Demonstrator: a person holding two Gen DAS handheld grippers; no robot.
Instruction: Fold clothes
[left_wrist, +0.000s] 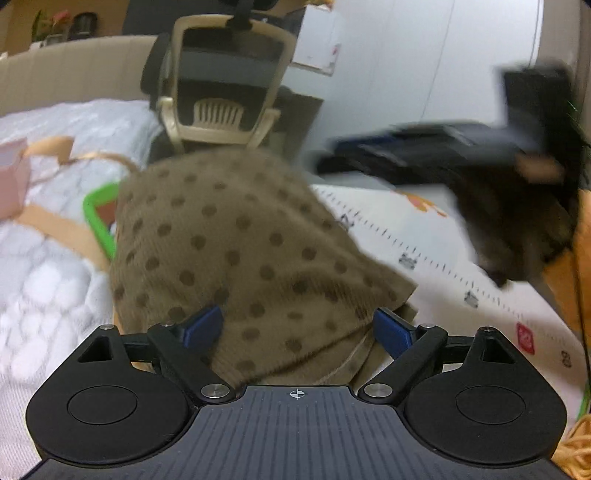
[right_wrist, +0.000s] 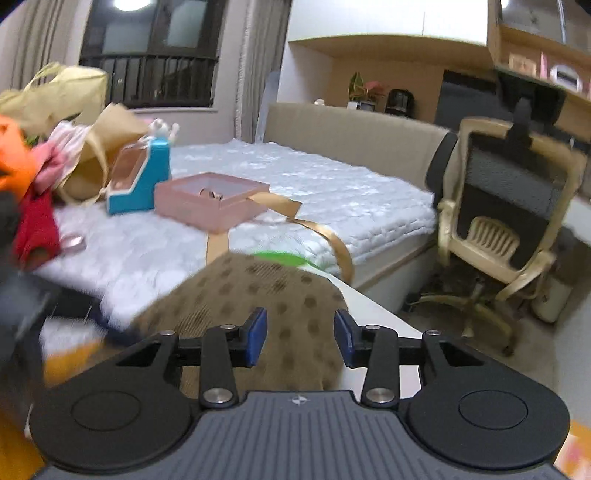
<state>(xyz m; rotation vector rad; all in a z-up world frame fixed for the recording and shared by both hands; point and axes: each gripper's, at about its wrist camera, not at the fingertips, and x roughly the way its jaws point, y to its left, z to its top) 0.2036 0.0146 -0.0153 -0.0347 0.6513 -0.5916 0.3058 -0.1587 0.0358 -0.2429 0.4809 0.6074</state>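
Polka-dot garment (left_wrist: 236, 251) is bunching over the white mat (left_wrist: 461, 266), dead ahead of both tools. Left gripper (left_wrist: 295, 328) is sitting with jaws spread wide, cloth draping between them. Right gripper (right_wrist: 300, 338) is likewise spread around a fold, not pinching. Left looks deeper in; long axis unclear under blur.

Brown cloth (left_wrist: 236, 236), darker brown dots.
White quilted bedcover (right_wrist: 325, 184); pink box (right_wrist: 210, 203) with tan ribbon (right_wrist: 325, 232); blue box (right_wrist: 140, 177); beige chair (right_wrist: 506, 206), black mesh back; white mat (left_wrist: 461, 266), black ruler ticks; blue pads (right_wrist: 257, 339).
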